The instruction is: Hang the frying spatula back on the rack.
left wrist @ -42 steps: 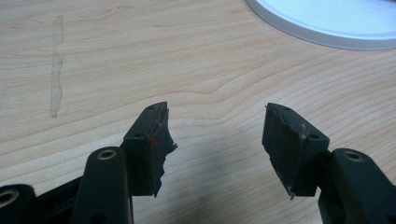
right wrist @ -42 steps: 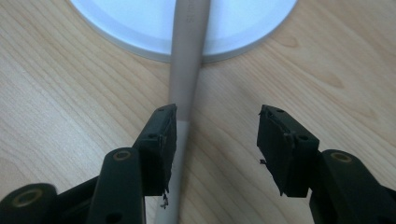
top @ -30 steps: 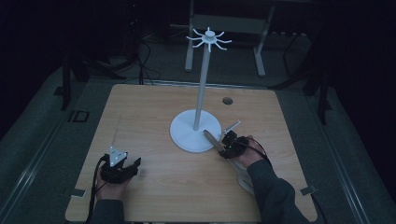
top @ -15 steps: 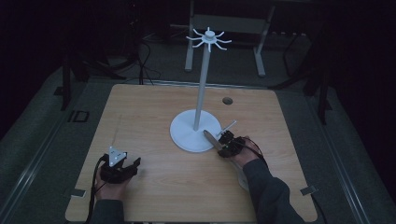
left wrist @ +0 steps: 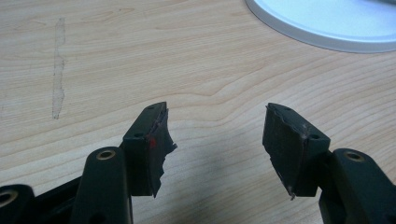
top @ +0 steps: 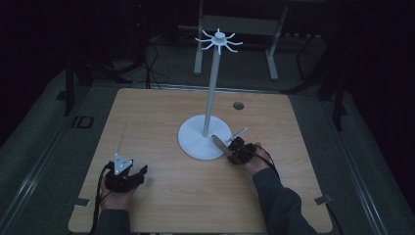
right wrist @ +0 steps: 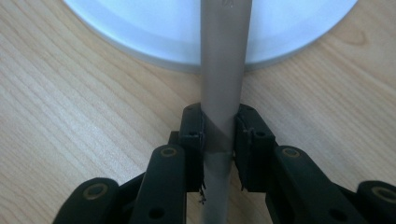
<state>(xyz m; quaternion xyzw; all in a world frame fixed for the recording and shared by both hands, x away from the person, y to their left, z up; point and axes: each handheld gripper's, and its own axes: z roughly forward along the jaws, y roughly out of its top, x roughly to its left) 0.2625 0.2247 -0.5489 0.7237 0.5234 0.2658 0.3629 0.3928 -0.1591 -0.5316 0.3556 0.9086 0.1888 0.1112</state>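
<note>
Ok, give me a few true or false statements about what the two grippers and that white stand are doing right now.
1. The right gripper grips a grey rod. True; its fingers have just been closing on it.
2. The left gripper holds the rod too. False: its fingers are open and empty above the table.
3. The white stand lies on its side. False: it stands upright on its round base.
4. The rod's far end reaches over the base. True.
</note>
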